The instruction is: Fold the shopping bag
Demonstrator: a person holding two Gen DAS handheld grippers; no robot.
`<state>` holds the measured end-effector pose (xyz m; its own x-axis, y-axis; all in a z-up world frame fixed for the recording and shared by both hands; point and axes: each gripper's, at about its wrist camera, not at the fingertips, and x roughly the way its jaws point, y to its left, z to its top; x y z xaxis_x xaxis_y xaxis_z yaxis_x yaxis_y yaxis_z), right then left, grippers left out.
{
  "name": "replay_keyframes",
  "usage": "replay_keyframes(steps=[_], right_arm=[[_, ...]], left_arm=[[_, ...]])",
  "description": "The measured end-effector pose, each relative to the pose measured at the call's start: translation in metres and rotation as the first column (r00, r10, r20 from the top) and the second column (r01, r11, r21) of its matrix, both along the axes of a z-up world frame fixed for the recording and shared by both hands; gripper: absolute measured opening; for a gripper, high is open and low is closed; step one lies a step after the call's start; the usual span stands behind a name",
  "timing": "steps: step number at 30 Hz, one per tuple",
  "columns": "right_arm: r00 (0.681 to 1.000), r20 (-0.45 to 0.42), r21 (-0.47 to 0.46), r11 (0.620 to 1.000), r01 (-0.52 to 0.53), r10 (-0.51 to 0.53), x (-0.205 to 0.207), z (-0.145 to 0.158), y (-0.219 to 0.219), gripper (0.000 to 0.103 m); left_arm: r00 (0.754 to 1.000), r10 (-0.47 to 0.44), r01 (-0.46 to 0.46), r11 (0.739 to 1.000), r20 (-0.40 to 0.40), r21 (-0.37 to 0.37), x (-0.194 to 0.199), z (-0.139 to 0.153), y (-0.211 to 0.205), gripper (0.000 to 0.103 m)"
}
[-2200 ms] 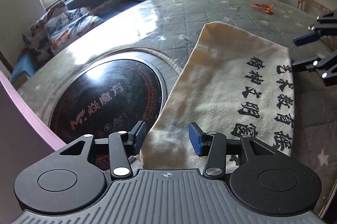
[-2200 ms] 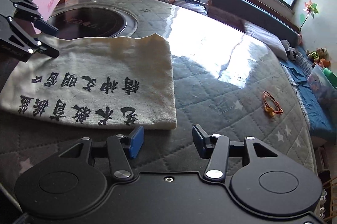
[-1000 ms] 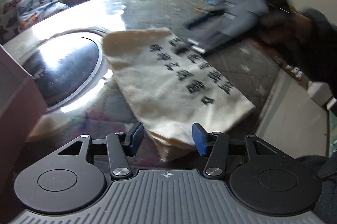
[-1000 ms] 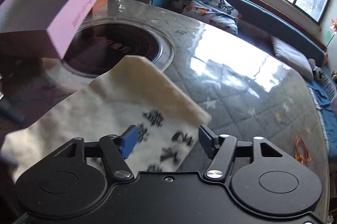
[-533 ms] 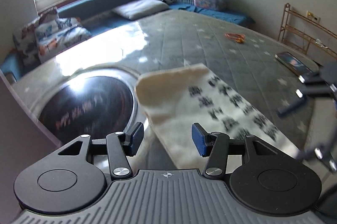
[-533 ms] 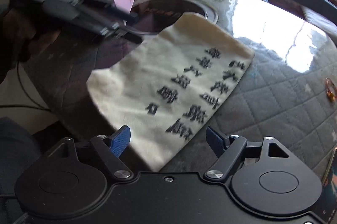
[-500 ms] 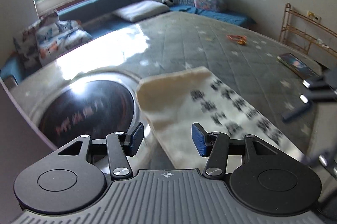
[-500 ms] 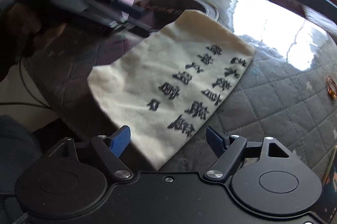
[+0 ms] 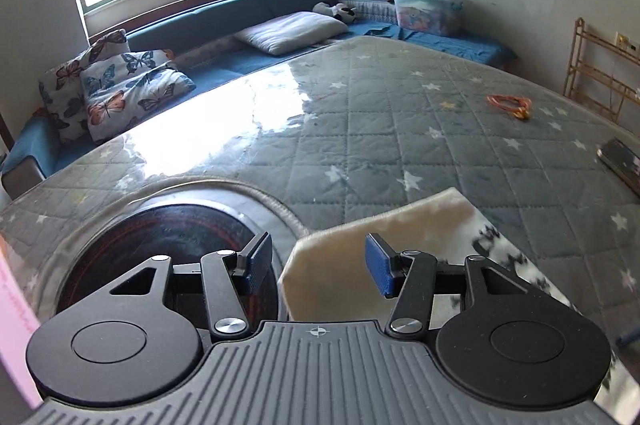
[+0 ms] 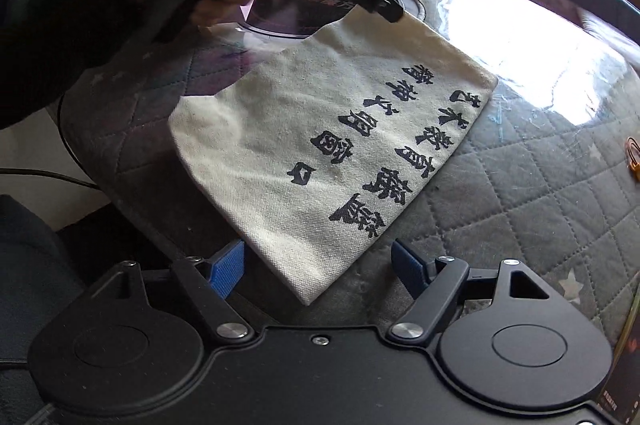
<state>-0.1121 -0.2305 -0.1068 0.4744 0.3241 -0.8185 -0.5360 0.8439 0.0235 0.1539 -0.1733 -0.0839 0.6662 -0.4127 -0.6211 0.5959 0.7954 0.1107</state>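
Both jaws stand wide: left gripper and right gripper at opposite corners of the flat shopping bag, holding nothing; fold count unclear.

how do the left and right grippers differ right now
The left gripper is at the bag's far corner by the black disc; the right gripper is at the near corner by the table's edge. The right jaws are spread wider than the left. Both are open, each with a bag corner between its jaws.
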Motion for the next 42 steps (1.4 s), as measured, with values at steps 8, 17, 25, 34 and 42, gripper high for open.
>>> replay_keyframes(steps=[8,17,25,34,42], right_arm=[[1.0,0.004,-0.009,1.0,0.008,-0.007,0.001,0.001,-0.003,0.081],[0.999,0.017,-0.051,0.997,0.05,-0.049,0.003,0.002,-0.017,0.081],[0.992,0.046,-0.092,0.989,0.119,-0.115,0.008,0.002,-0.035,0.082],[0.98,0.117,-0.152,0.972,0.179,-0.162,0.023,0.0,-0.048,0.082],[0.972,0.162,-0.19,0.962,0.198,-0.168,0.046,-0.003,-0.059,0.082]], left_arm=[[0.998,-0.014,0.014,1.0,-0.066,-0.004,0.016,-0.017,-0.003,0.052],[0.996,-0.009,0.011,0.999,-0.087,0.032,0.007,-0.018,0.009,0.04],[0.996,0.042,-0.035,0.995,-0.082,0.092,-0.011,-0.016,0.023,0.036],[0.99,0.099,-0.086,0.989,-0.101,0.124,-0.043,-0.014,0.048,0.035],[0.987,0.133,-0.12,0.984,-0.093,0.134,-0.075,-0.009,0.062,0.03]])
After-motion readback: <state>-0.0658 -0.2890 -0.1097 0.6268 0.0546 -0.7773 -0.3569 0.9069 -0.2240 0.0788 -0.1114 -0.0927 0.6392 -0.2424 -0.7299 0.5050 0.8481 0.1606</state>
